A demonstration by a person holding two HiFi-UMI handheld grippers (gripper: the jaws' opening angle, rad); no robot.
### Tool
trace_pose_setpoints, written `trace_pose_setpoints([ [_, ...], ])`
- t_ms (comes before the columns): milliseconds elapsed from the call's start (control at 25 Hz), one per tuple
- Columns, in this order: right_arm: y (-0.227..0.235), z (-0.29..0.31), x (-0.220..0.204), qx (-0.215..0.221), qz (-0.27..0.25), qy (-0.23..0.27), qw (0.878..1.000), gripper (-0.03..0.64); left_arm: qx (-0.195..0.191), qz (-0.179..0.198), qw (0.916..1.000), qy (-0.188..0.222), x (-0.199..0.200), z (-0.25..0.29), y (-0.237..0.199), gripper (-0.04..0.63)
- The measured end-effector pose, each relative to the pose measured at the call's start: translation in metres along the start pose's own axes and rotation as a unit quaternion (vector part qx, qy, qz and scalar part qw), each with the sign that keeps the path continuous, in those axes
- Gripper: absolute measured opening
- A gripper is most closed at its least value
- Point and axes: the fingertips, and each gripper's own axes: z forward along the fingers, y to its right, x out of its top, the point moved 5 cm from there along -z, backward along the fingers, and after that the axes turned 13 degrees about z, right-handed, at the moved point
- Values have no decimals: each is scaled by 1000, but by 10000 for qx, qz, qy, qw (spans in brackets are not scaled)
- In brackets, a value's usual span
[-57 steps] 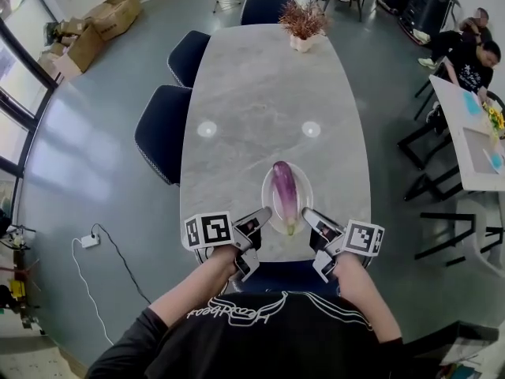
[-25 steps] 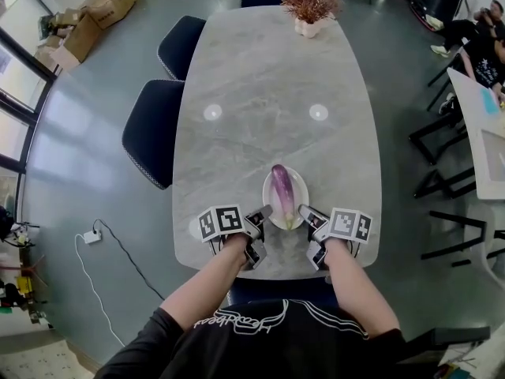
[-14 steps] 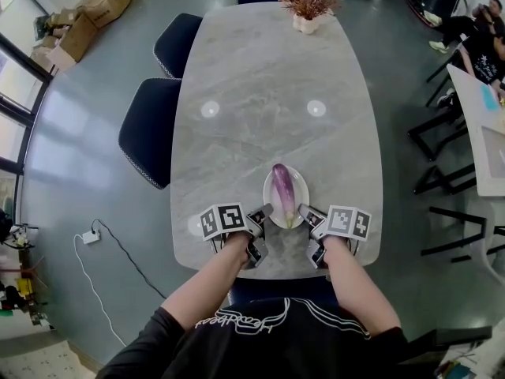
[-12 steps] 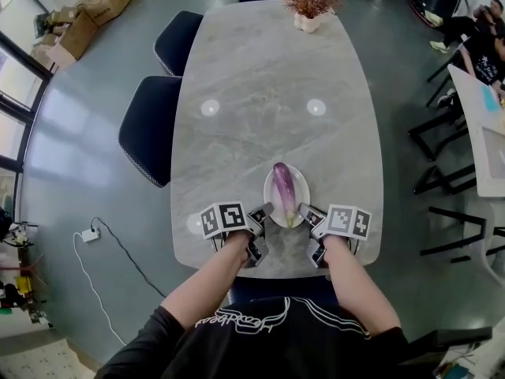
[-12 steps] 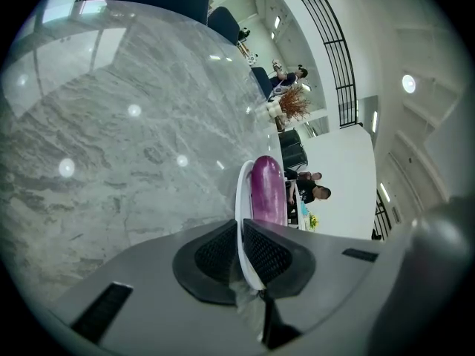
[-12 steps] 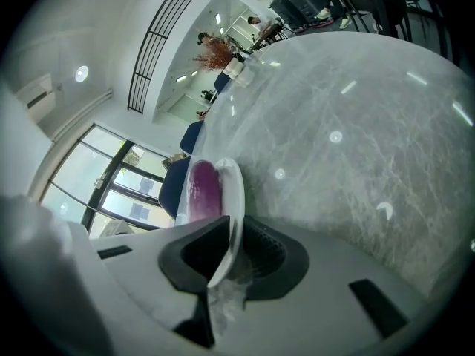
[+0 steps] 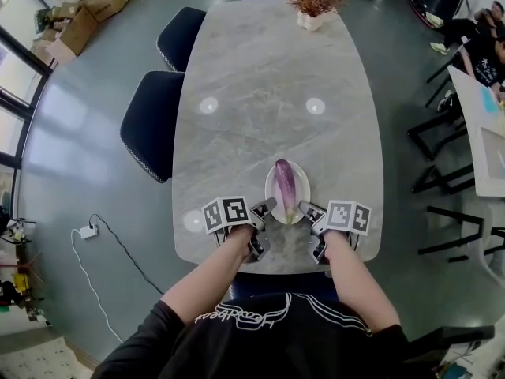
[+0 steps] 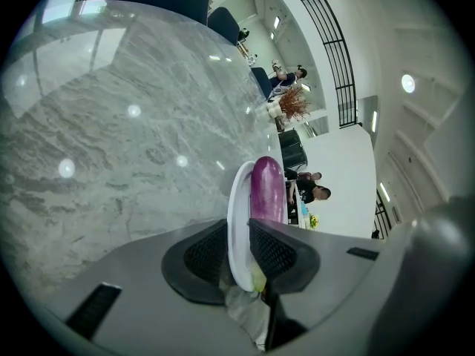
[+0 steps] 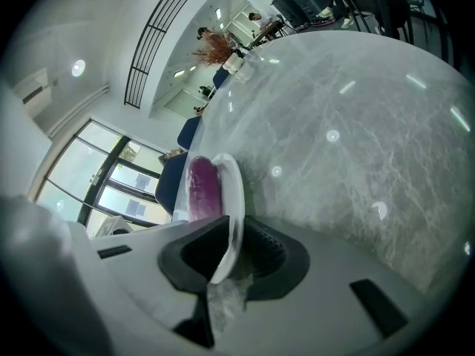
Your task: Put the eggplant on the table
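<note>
A purple eggplant (image 7: 285,186) lies lengthwise on a small white plate (image 7: 304,186) near the front edge of the grey marble table (image 7: 260,61). My left gripper (image 7: 264,208) is shut on the plate's near left rim. My right gripper (image 7: 306,211) is shut on its near right rim. In the left gripper view the plate rim (image 8: 237,221) stands edge-on between the jaws of the left gripper (image 8: 239,252), with the eggplant (image 8: 268,188) beyond. The right gripper view shows the rim (image 9: 237,188) pinched in the right gripper (image 9: 230,254), with the eggplant (image 9: 202,188) to its left. Whether the plate rests on the table I cannot tell.
A potted dried plant (image 7: 313,2) stands at the table's far end. Two dark blue chairs (image 7: 150,121) line the left side, and another sits at the far end. Cardboard boxes (image 7: 75,26) and a floor cable (image 7: 83,231) lie left. People sit at another table (image 7: 477,93) on the right.
Both grippers came forward from the table's edge and closed on the plate's near rim; over the last second they have held there, barely moving.
</note>
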Motion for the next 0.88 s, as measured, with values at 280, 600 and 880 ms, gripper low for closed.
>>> trace_pose_setpoints([
  [280,-1,-5,0,-140,-229,76,9996,78,64,7,9999,161,3,-7,-2,89],
  [600,6,-29,-12,-121,-151,270,9994,109,164,227,9994,210,-6,-26,-6,90],
  [880,-22,-69,-38,667,-486,543,9951,107,-235,1176,9921,365,-17,-64,19,89],
])
